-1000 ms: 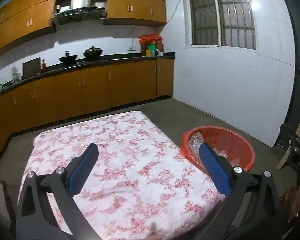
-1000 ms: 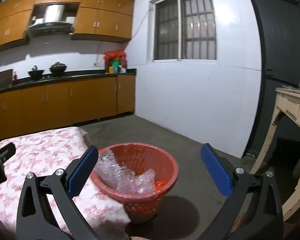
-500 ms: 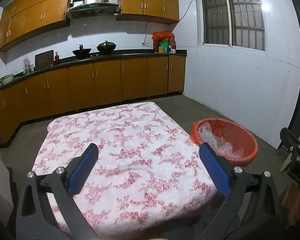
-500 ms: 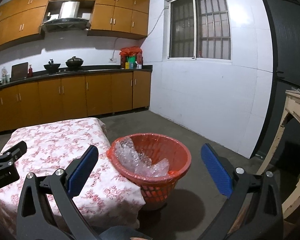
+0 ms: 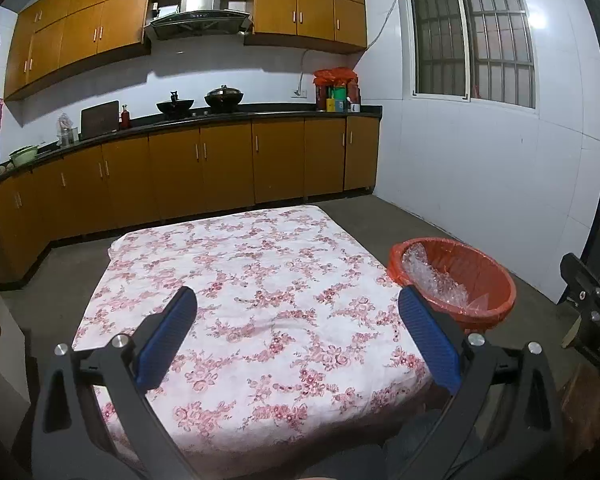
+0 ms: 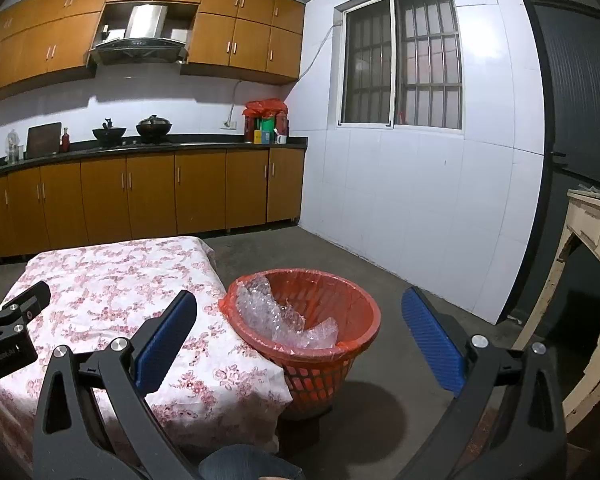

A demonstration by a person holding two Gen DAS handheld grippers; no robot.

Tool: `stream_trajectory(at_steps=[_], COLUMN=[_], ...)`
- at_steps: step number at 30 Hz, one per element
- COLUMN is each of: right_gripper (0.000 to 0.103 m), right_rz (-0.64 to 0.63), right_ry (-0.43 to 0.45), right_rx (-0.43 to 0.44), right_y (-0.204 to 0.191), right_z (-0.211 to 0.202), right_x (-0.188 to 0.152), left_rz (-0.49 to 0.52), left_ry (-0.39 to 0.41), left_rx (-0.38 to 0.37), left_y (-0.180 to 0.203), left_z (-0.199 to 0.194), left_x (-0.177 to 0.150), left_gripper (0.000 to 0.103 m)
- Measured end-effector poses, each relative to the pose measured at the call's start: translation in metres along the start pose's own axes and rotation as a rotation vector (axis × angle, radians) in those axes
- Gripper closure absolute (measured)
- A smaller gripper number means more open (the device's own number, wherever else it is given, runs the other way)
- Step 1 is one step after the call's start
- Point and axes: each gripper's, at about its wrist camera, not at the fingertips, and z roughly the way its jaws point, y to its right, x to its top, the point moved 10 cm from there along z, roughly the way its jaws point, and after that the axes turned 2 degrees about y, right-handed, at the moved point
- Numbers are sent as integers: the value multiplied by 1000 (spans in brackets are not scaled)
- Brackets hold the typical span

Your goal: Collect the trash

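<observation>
A red trash basket [image 6: 332, 344] lined with a red bag stands on the floor at the table's right edge and holds clear bubble wrap [image 6: 276, 316]. It also shows in the left wrist view [image 5: 480, 280] with the bubble wrap [image 5: 432, 276]. The table with a pink floral cloth [image 5: 252, 300] bears nothing that I can see. My left gripper [image 5: 296, 336] is open and empty above the table's near part. My right gripper [image 6: 300, 336] is open and empty, held back above the basket.
Orange kitchen cabinets [image 5: 204, 168] with a dark counter, pots and bottles run along the back wall. A white tiled wall with a barred window [image 6: 400, 60] is on the right. A worn cream wooden cabinet [image 6: 592, 292] stands at far right. Grey concrete floor [image 6: 400, 300] surrounds the basket.
Both grippers have pulled back and risen, so the table and basket look smaller and farther. Both stay open and empty.
</observation>
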Motion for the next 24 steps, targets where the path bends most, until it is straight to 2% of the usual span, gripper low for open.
stream_trajectory(at_steps=[24], right_gripper=[2], right_rz=[3], right_ry=[-26], right_rx=[-40], right_y=[2], right_z=[-6], right_x=[-15], left_rz=[23], left_ry=[12], left_rx=[8], left_y=[7], left_z=[-12], left_x=[-6], left_gripper=[4])
